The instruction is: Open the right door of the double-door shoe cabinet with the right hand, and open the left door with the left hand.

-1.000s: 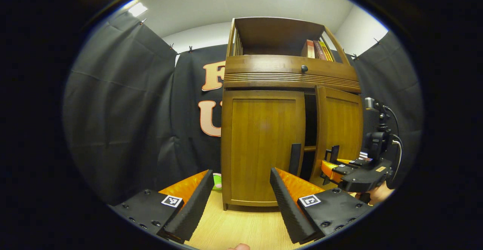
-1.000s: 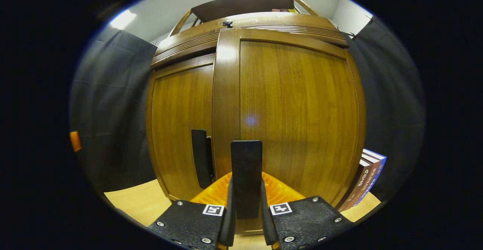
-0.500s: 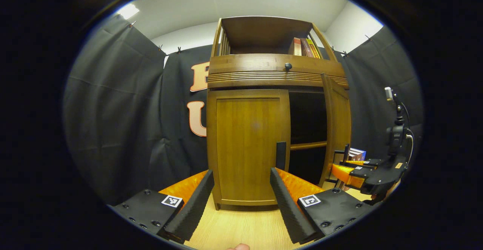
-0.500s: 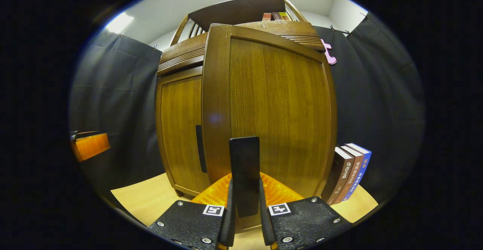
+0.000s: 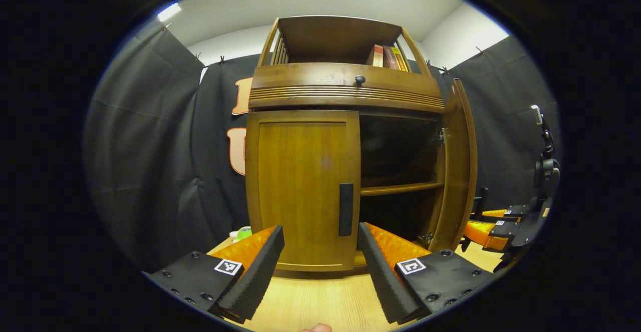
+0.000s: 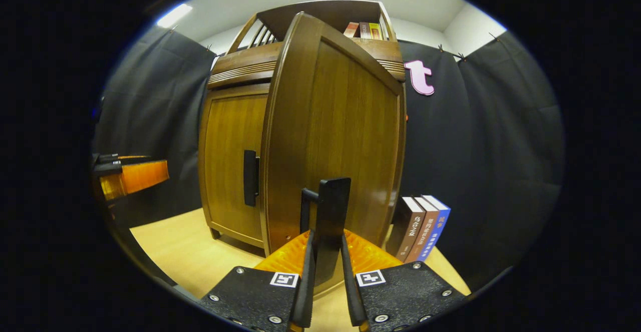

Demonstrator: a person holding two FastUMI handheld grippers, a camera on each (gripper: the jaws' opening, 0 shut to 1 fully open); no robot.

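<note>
The wooden shoe cabinet (image 5: 345,91) stands in front of me. Its left door (image 5: 300,187) is closed, with a dark upright handle (image 5: 345,209) at its inner edge. My left gripper (image 5: 318,267) is open a little short of that door, and the handle appears between the fingers, farther off. The right door (image 5: 458,167) is swung wide open, showing a dark inside with one shelf (image 5: 400,188). In the right gripper view, my right gripper (image 6: 325,282) is shut on the right door's handle (image 6: 328,212), with the right door (image 6: 335,136) edge-on before it.
Three books (image 6: 423,227) stand upright on the light wooden surface (image 6: 180,242) right of the cabinet. More books (image 5: 385,56) sit in the open top shelf, above a drawer with a round knob (image 5: 359,79). A green object (image 5: 243,233) lies by the cabinet's left foot.
The right door has swung from slightly ajar to wide open, with the right gripper staying shut on its handle. The left gripper has come closer to the left door, still open.
</note>
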